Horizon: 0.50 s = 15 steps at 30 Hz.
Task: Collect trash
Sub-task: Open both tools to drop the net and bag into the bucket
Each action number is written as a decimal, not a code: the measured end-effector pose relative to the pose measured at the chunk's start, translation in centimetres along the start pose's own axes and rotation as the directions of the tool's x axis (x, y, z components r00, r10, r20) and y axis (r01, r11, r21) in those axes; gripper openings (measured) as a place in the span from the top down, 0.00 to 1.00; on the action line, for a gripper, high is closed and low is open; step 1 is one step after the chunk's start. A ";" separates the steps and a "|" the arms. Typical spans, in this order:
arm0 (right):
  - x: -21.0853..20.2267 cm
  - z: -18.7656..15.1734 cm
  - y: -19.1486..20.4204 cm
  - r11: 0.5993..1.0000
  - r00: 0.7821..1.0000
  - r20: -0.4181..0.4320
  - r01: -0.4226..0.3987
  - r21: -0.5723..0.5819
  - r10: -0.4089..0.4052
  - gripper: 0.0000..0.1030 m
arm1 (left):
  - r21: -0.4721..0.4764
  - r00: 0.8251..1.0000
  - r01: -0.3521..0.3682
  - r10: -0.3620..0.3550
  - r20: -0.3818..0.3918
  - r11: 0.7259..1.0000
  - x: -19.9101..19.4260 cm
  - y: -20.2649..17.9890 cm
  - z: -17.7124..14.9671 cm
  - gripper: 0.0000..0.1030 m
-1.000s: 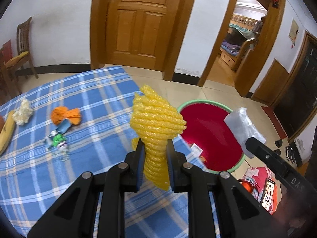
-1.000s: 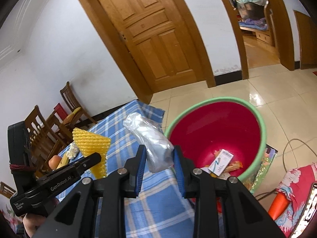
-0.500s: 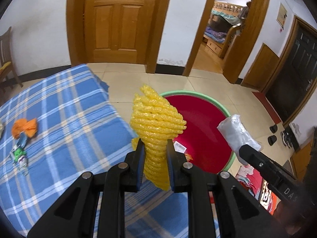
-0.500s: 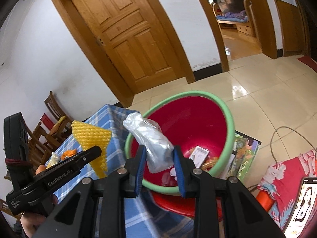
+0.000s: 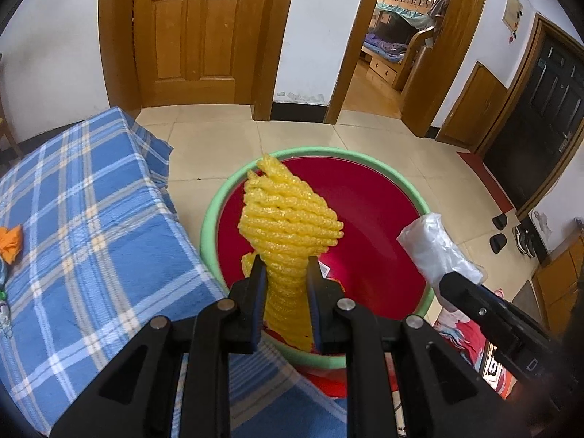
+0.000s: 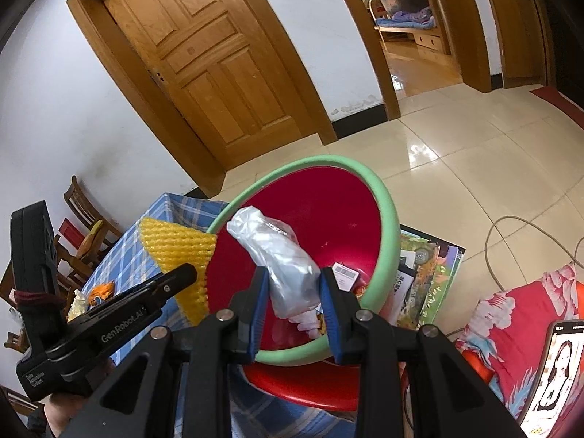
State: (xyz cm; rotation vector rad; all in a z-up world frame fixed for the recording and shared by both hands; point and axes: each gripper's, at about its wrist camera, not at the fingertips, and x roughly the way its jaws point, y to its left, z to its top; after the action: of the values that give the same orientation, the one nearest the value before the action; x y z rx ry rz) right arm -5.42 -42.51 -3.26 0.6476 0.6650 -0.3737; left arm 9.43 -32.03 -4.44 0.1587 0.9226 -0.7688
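— What carries everything?
— A table under a blue plaid cloth [image 5: 91, 226], off to the left of the left tongs. On it, far left, lie an orange crumpled scrap [image 5: 10, 242] and a small green-and-white wrapper [image 5: 3, 301] at the edge.
— And ahead of the tongs?
— Glossy tiled floor [image 6: 474, 168], with a grey cable [image 6: 511, 226] looping on it, right of the right tongs.
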 end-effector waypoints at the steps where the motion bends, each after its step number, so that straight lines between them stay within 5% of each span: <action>1: 0.1 0.0 -0.1 1.000 1.000 -0.002 0.003 0.002 -0.003 0.70 | 0.003 1.000 0.000 0.000 -0.002 1.000 0.1 -0.2 0.1 0.80; 5: 0.1 0.1 -0.2 1.000 1.000 -0.003 0.007 0.003 -0.007 0.70 | 0.016 1.000 -0.004 0.004 0.003 1.000 0.3 -0.6 0.2 0.79; 9: 0.3 0.1 -0.4 1.000 1.000 -0.004 0.009 0.002 -0.009 0.70 | 0.012 1.000 -0.011 0.011 0.012 1.000 0.0 -0.6 0.2 0.62; 15: 0.5 0.2 -0.4 1.000 1.000 -0.006 0.012 0.003 -0.012 0.69 | 0.011 1.000 -0.021 0.021 0.020 1.000 -0.6 -0.5 0.1 0.60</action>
State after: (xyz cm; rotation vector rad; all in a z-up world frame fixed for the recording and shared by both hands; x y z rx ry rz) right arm -5.19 -43.01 -3.64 0.6481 0.6747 -0.3841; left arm 8.93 -32.09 -3.83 0.1702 0.8968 -0.7546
